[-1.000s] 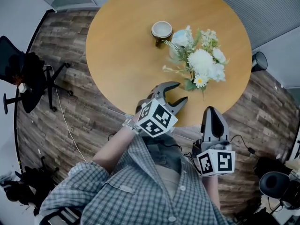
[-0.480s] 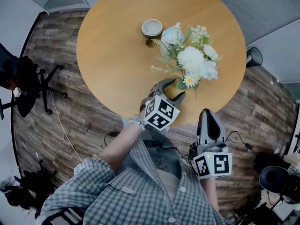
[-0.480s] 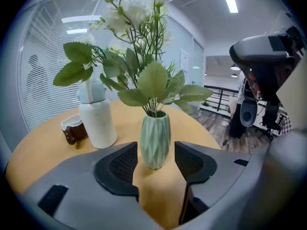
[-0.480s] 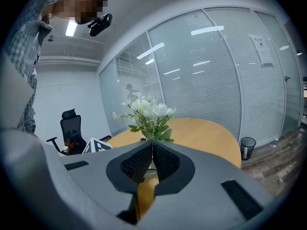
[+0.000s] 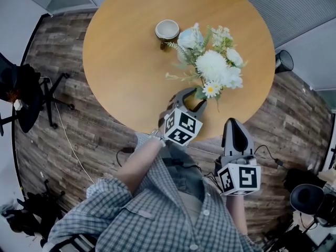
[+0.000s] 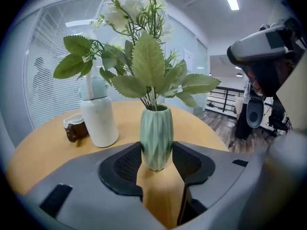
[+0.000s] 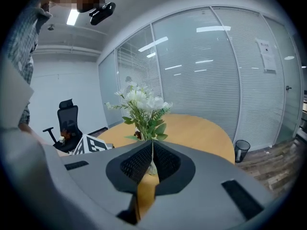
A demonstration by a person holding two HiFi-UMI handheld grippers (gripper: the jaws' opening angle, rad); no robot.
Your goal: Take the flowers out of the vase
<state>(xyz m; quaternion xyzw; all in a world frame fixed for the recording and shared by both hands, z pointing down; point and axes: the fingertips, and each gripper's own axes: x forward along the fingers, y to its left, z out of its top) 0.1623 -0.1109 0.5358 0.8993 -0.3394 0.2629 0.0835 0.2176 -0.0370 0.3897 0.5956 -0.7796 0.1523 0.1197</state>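
Note:
White flowers with green leaves stand upright in a ribbed pale-green vase near the front of the round wooden table. My left gripper reaches under the blooms. Its jaws have just been closing, and its pads now touch both sides of the vase's lower half. My right gripper hangs at the table's front edge, right of the vase, shut and empty. It points at the flowers.
A white bottle and a brown-and-white cup stand behind the vase. A black bin sits on the floor at the right, and an office chair at the left.
The left gripper has moved forward and down, from short of the bouquet to around the vase's base. The right gripper has barely shifted.

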